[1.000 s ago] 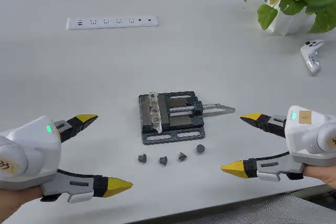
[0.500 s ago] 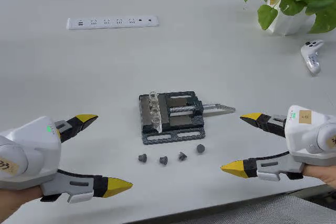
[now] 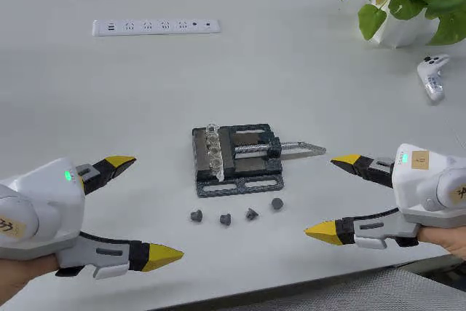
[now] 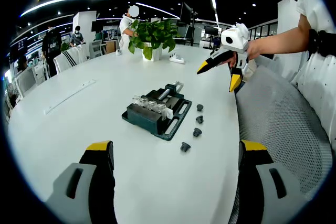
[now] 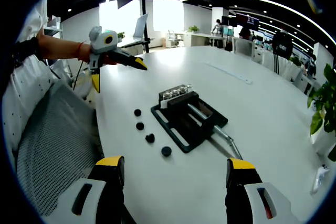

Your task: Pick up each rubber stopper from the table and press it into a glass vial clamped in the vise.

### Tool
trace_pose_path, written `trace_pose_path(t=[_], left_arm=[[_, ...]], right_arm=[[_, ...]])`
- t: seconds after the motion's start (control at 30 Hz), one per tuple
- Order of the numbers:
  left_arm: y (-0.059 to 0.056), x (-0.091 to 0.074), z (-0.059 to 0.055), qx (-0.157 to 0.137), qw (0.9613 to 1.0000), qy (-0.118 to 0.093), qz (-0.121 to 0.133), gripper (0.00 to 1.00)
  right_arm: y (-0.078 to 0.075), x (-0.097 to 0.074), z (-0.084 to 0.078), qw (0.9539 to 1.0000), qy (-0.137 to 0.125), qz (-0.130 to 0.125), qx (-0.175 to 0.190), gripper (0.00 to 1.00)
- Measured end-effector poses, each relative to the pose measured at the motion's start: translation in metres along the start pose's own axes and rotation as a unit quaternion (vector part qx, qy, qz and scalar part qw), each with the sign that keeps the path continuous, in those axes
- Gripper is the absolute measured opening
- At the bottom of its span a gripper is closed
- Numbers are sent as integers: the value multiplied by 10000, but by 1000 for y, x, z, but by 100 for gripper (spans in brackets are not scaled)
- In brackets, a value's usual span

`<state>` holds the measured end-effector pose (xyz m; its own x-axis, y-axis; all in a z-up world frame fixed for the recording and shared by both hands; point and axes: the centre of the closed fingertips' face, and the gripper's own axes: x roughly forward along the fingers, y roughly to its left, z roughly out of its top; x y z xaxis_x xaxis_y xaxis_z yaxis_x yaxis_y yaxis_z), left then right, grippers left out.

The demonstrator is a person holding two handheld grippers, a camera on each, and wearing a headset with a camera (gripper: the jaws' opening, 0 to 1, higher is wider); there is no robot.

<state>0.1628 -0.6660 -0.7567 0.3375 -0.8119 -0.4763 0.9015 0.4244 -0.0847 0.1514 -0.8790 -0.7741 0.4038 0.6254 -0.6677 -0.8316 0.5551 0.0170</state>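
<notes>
The left gripper (image 3: 151,207) and the right gripper (image 3: 323,196) hover with jaws spread wide and empty, well apart on either side of the work. Four rubber stoppers (image 3: 225,218) lie in a loose row on the white table (image 3: 87,107), just in front of the vise (image 3: 251,167) that clamps a row of glass vials (image 3: 213,152). The stoppers are small and tapered, so an off-centre pinch could squirt one away, and a hard, angled push could chip a vial's rim or tilt it.
</notes>
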Motion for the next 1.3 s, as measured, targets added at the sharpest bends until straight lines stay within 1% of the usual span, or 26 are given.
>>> trace_pose_path(t=[0.23,0.4,0.5,0.63,0.7,0.8,0.83,0.97,1.1,1.3], left_arm=[[-2,0,0,-6,10000,-28,6,99],[-4,0,-1,-5,10000,-39,1,99],[-6,1,-1,-13,10000,-41,-12,99],[-6,2,0,-13,10000,-65,-13,99],[-6,2,1,-29,9999,-102,-17,99],[-4,3,1,-26,9999,-119,-23,99],[-4,3,1,-36,9999,-132,-28,99],[-3,5,1,-43,9999,-143,-37,99],[-3,6,3,-54,9998,-174,-42,99],[-4,6,5,-75,9998,-196,-54,98]], right_arm=[[4,5,9,9995,151,125,-231,73],[6,11,16,9983,272,265,-437,69],[8,16,17,9963,434,388,-633,67],[10,21,19,9940,585,512,-766,63],[10,23,20,9923,658,575,-879,61],[11,26,18,9892,860,679,-974,55],[10,28,17,9876,970,702,-1014,53],[12,33,17,9835,1151,794,-1146,47],[14,39,14,9779,1349,903,-1314,42],[14,47,6,9689,1674,988,-1532,31]])
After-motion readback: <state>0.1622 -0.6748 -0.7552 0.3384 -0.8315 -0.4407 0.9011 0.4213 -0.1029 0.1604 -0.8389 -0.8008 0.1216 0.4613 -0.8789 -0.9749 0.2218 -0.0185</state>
